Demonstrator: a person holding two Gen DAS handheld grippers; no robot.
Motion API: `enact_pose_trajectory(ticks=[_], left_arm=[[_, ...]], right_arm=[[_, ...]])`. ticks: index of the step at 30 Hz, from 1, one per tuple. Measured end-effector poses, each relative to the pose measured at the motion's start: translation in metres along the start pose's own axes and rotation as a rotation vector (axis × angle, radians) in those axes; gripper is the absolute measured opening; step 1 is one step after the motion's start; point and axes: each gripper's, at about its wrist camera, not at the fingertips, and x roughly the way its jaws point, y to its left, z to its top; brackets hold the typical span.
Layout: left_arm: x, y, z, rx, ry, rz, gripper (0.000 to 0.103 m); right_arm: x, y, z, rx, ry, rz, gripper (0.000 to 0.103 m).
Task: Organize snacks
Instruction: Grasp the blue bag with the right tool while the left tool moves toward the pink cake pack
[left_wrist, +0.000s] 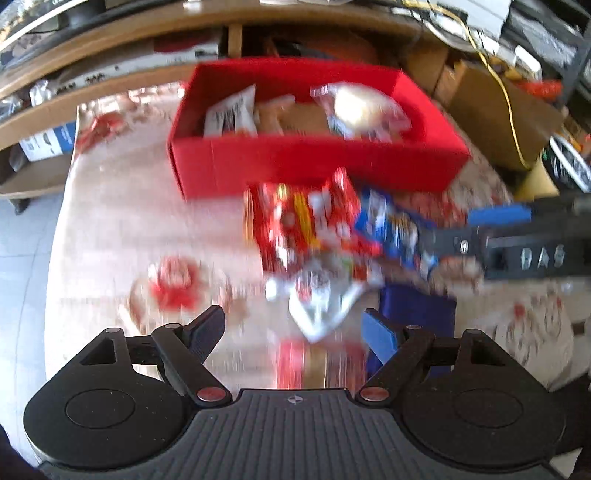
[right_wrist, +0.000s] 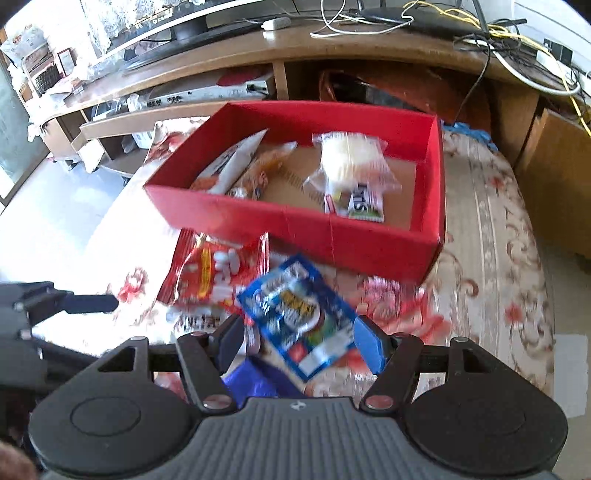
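A red box (left_wrist: 314, 162) (right_wrist: 332, 236) sits at the far side of the flowered table and holds several snack packets, among them a clear-wrapped pale bun (left_wrist: 364, 107) (right_wrist: 349, 158). In front of it lies a pile: a red snack bag (left_wrist: 303, 218) (right_wrist: 210, 273), a blue packet (left_wrist: 393, 225) (right_wrist: 301, 314) and a silver packet (left_wrist: 319, 299). My left gripper (left_wrist: 293, 325) is open just short of the silver packet. My right gripper (right_wrist: 299, 341) is open with the blue packet between its fingers; it also shows in the left wrist view (left_wrist: 498, 229). Both views are blurred.
A wooden TV stand (right_wrist: 258, 51) with shelves, cables and clutter runs behind the table. Cardboard boxes (left_wrist: 491, 110) stand at the right. The table's left edge drops to a white tiled floor (left_wrist: 26, 258). A dark blue bag (right_wrist: 255, 384) lies under the pile.
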Motion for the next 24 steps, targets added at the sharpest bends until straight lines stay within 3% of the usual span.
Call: enact_pose_trajectory(ticks=[8, 10, 13, 24], left_arm=[[0.012, -0.004, -0.019, 0.032, 0.073, -0.013, 0.084], [0.014, -0.004, -0.021, 0.025, 0.087, -0.034, 0.072], [0.010, -0.005, -0.026, 0.030, 0.086, -0.049, 0.064], [0.000, 0.016, -0.035, -0.025, 0.063, -0.035, 0.062]], right_arm=[[-0.004, 0.013, -0.025, -0.013, 0.034, 0.022, 0.063], [-0.004, 0.015, -0.030, -0.005, 0.045, 0.018, 0.063], [-0.004, 0.014, -0.038, 0.023, 0.063, 0.016, 0.064], [0.005, 0.022, -0.059, 0.180, 0.121, 0.032, 0.065]])
